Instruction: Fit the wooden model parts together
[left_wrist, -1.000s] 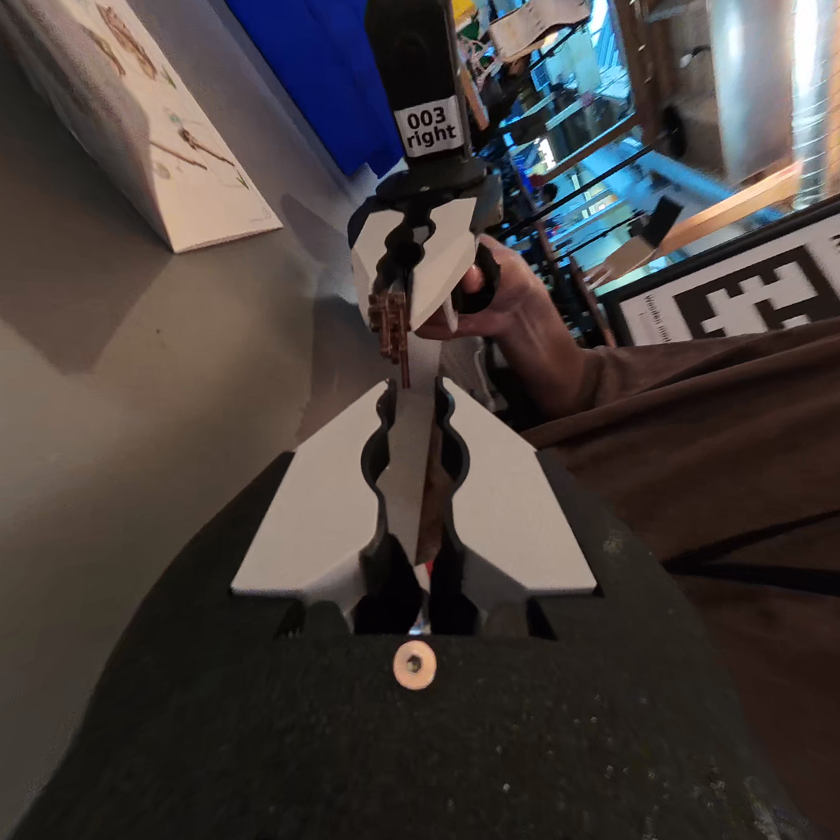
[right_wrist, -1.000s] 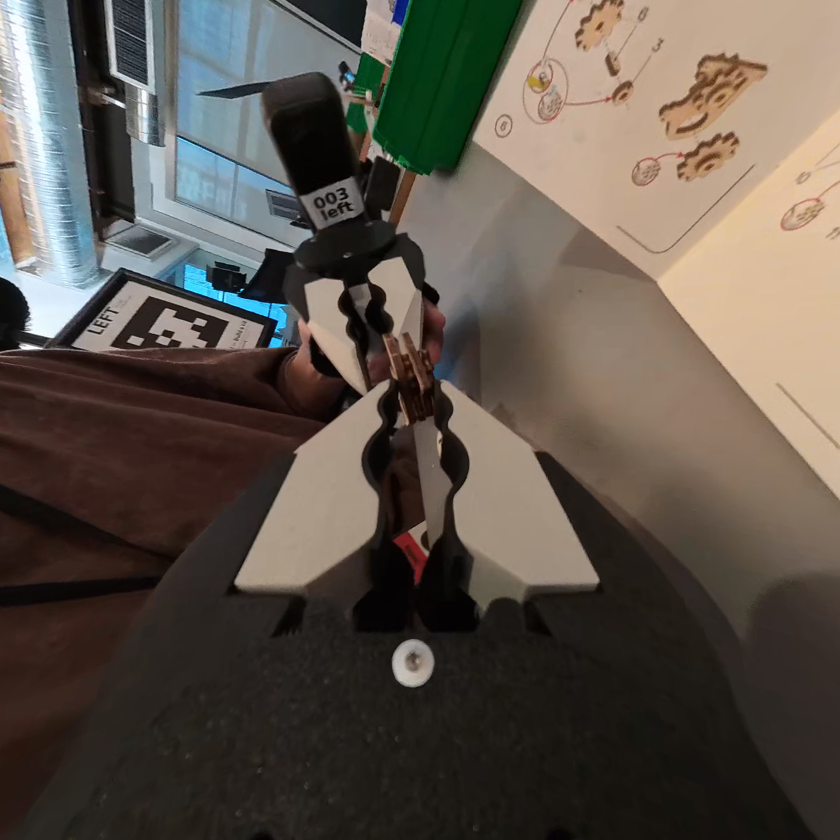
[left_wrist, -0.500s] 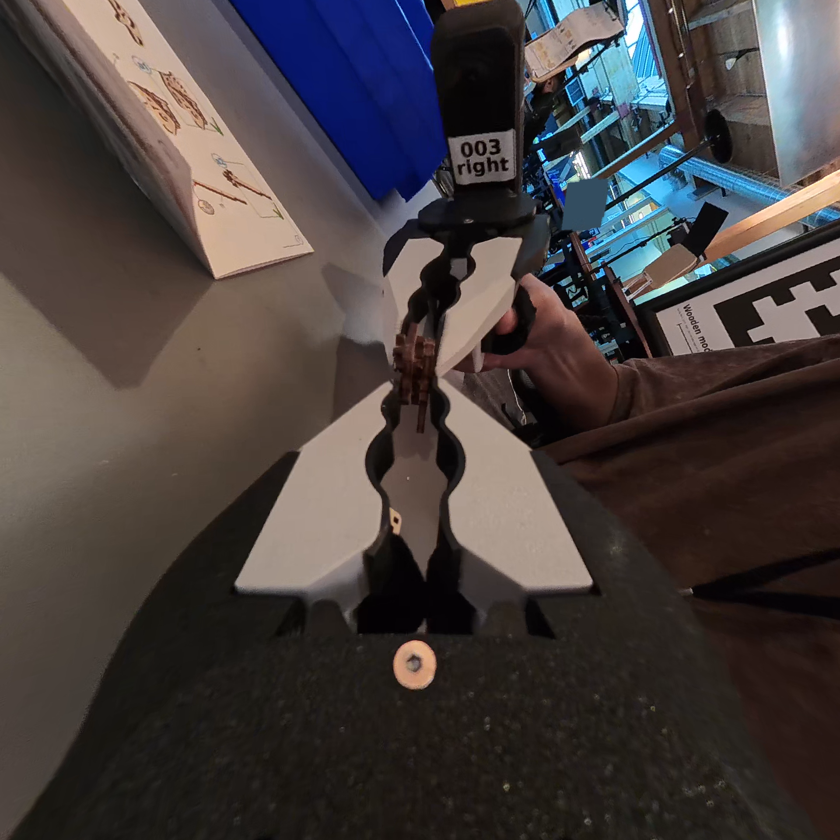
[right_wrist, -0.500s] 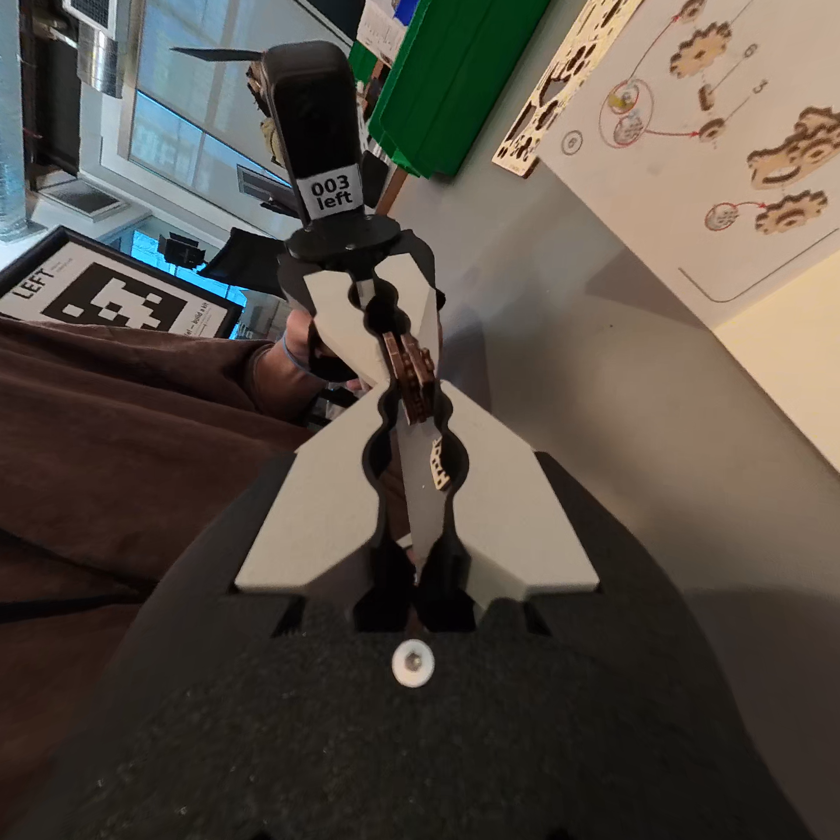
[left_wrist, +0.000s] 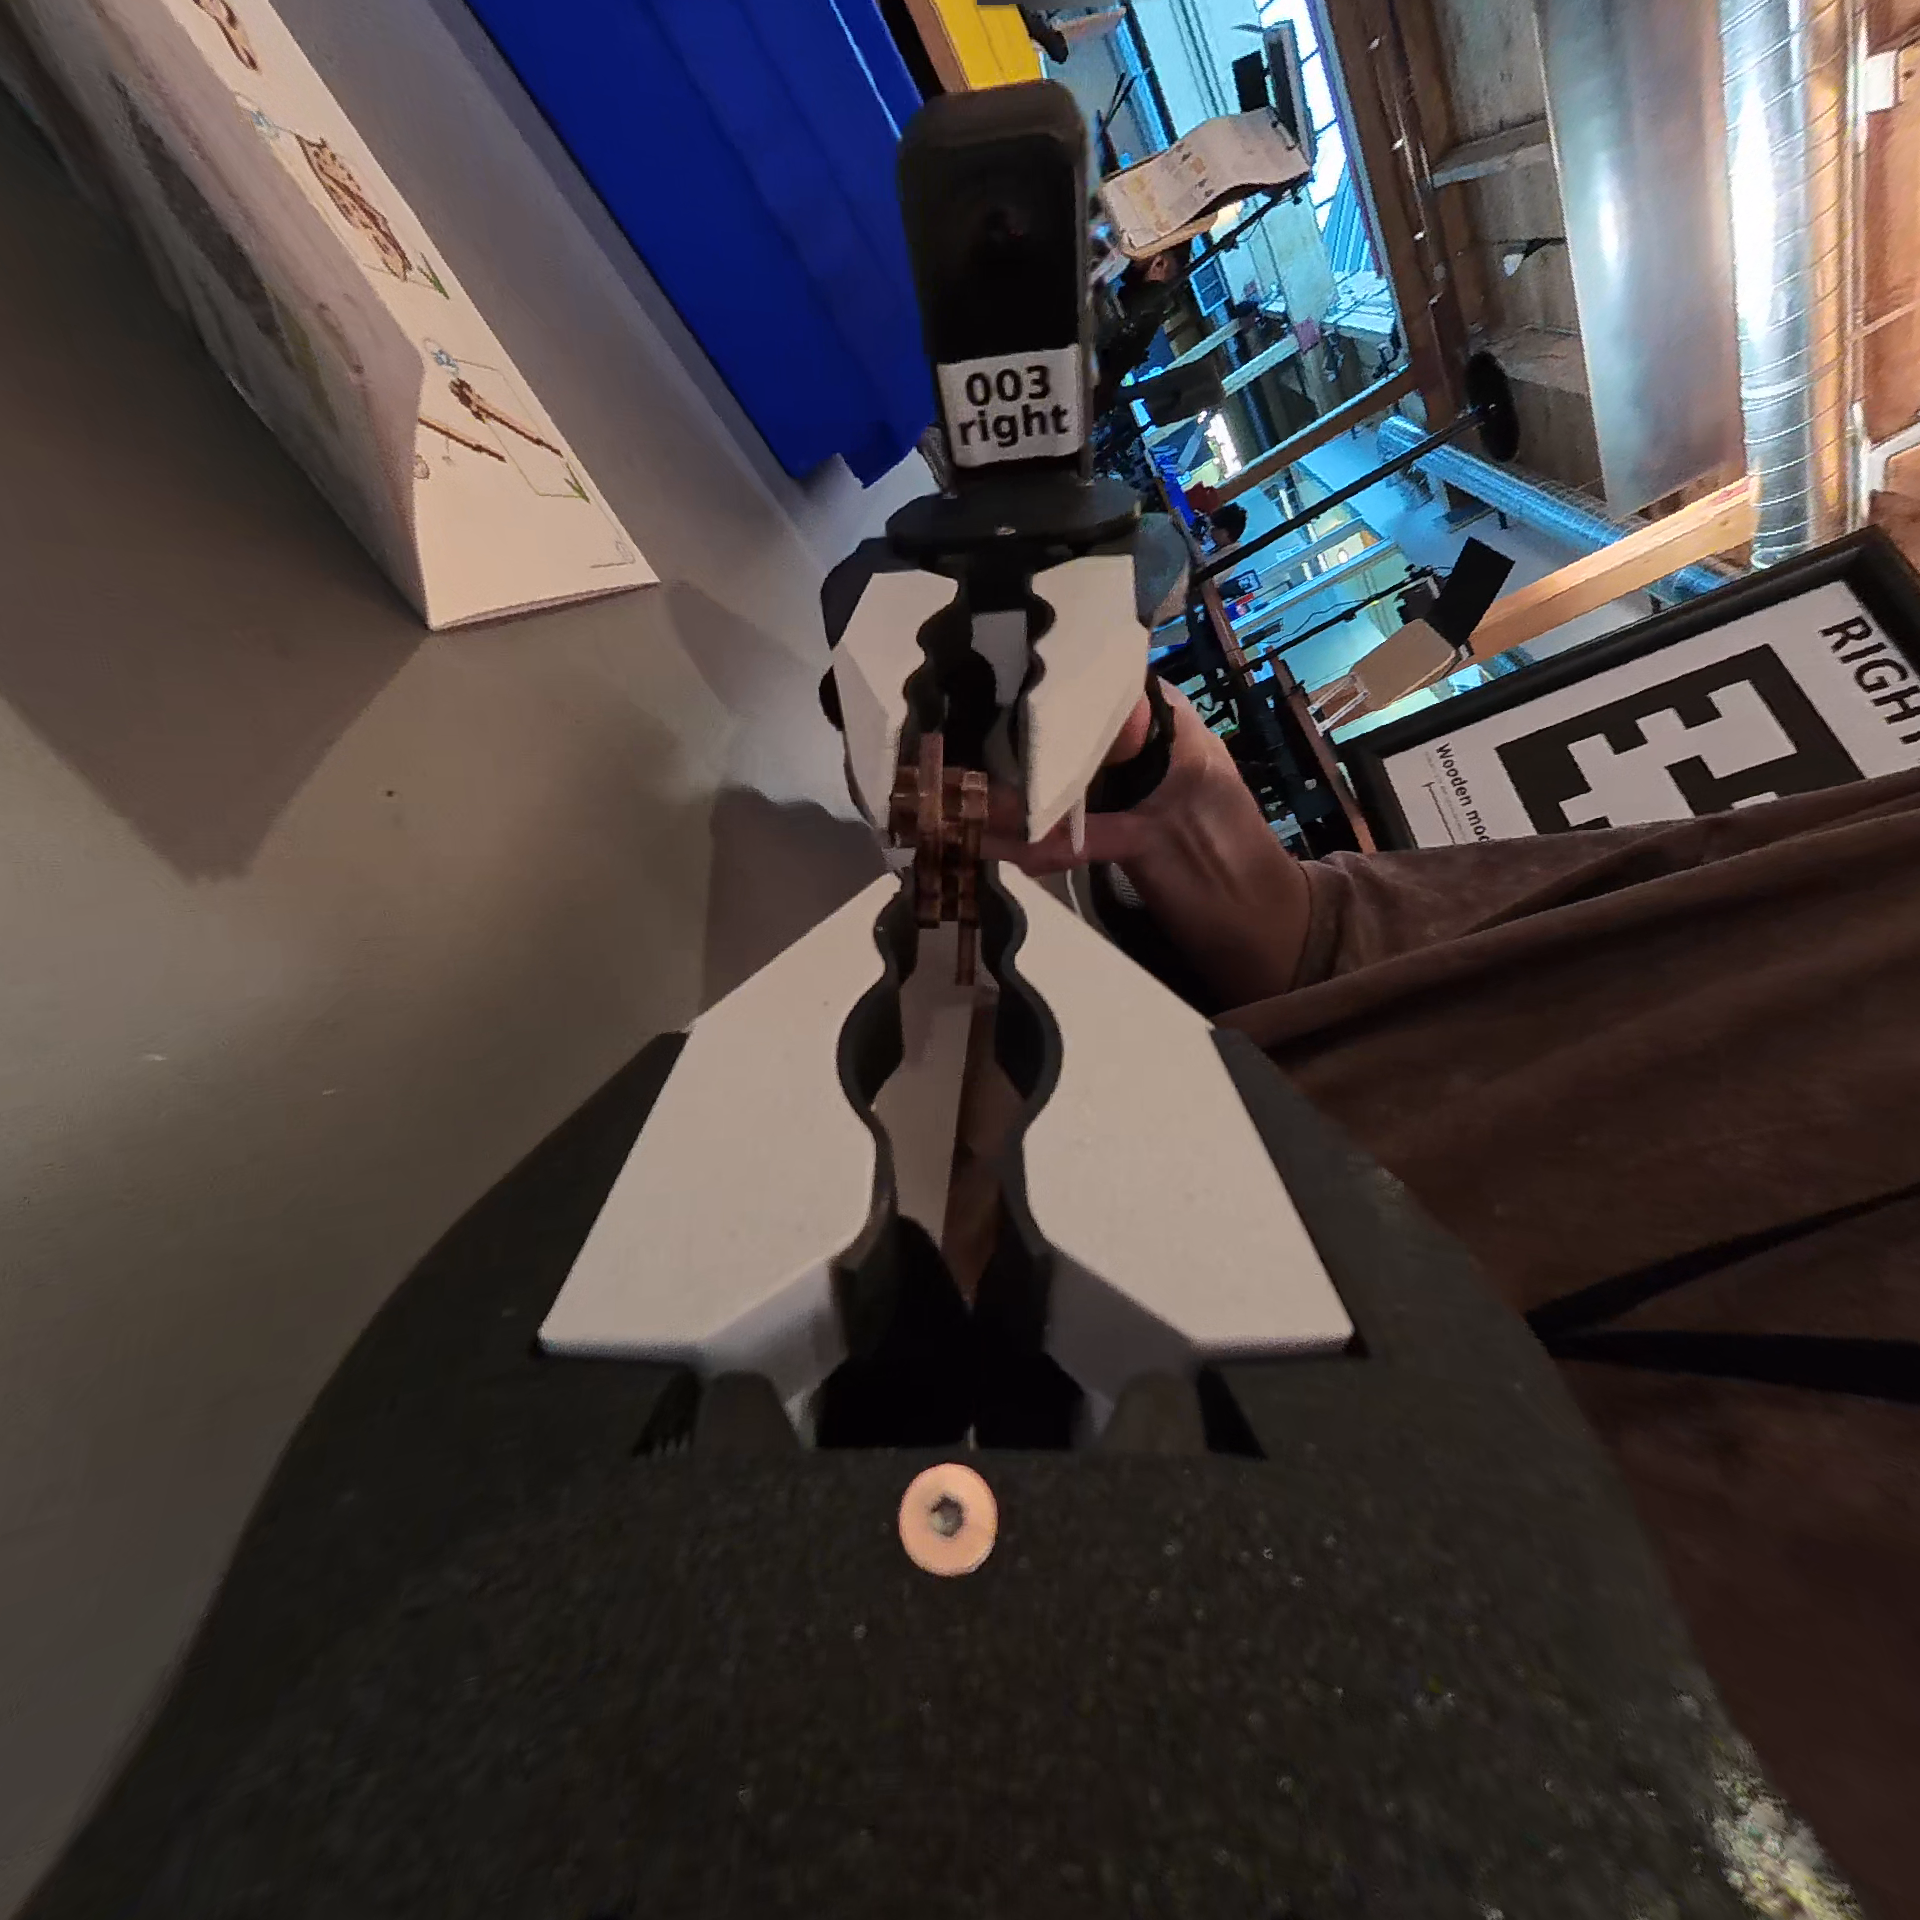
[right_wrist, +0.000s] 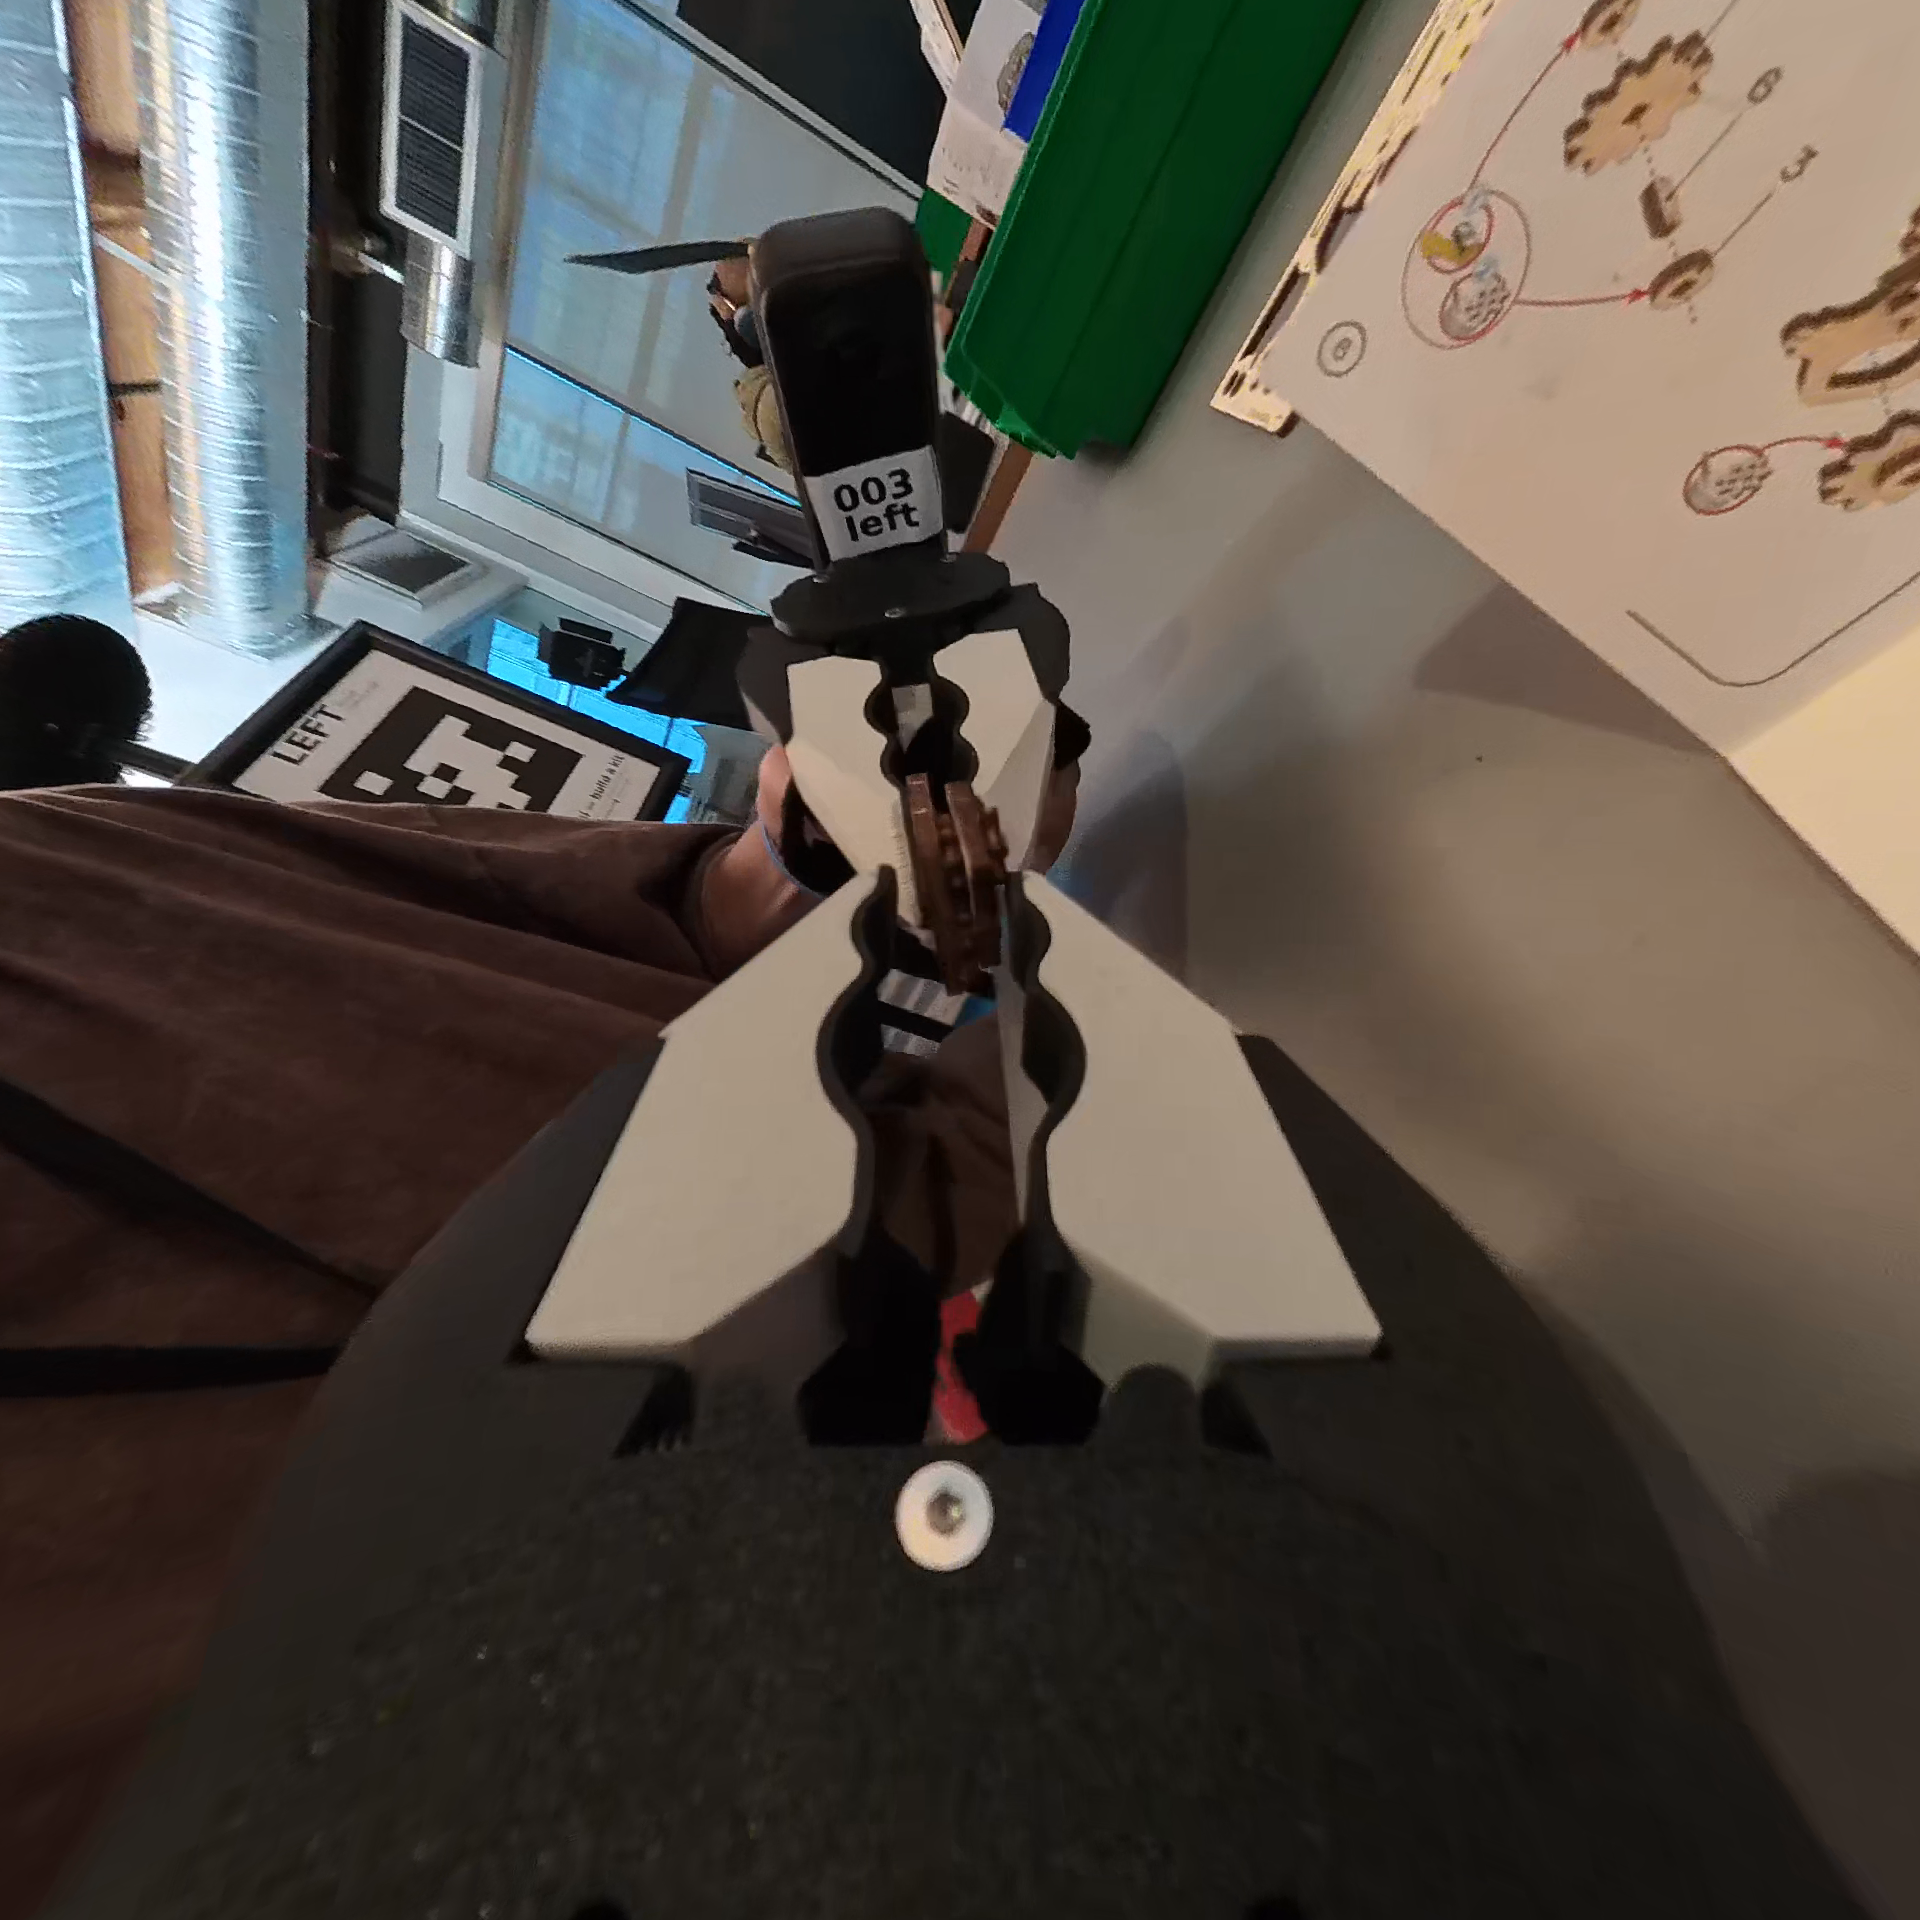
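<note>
The two grippers meet tip to tip above the grey table (left_wrist: 312, 935). My right gripper (right_wrist: 954, 891) is shut on a small dark wooden gear assembly (right_wrist: 954, 904), seen edge-on at its tips. In the left wrist view the right gripper (left_wrist: 971, 821) hangs from the top with the gear assembly (left_wrist: 940, 842) in its tips, and a thin wooden pin (left_wrist: 966, 951) points down from it. My left gripper (left_wrist: 958, 888) has its jaws narrowly apart on either side of the assembly's lower end. Across in the right wrist view, the left gripper (right_wrist: 940, 842) flanks the same part.
An open instruction booklet (left_wrist: 343, 343) lies on the table and also shows in the right wrist view (right_wrist: 1662, 312). Behind stand a blue bin (left_wrist: 748, 208), a green bin (right_wrist: 1122, 208) and a wooden parts sheet (right_wrist: 1288, 312). A person's brown sleeve (left_wrist: 1558, 1039) is close by. My left and right fingertips are right by each other.
The grippers have closed the gap: the right gripper's gear assembly, clear of the left fingertips a second ago, now sits between them. The left jaw gap looks unchanged.
</note>
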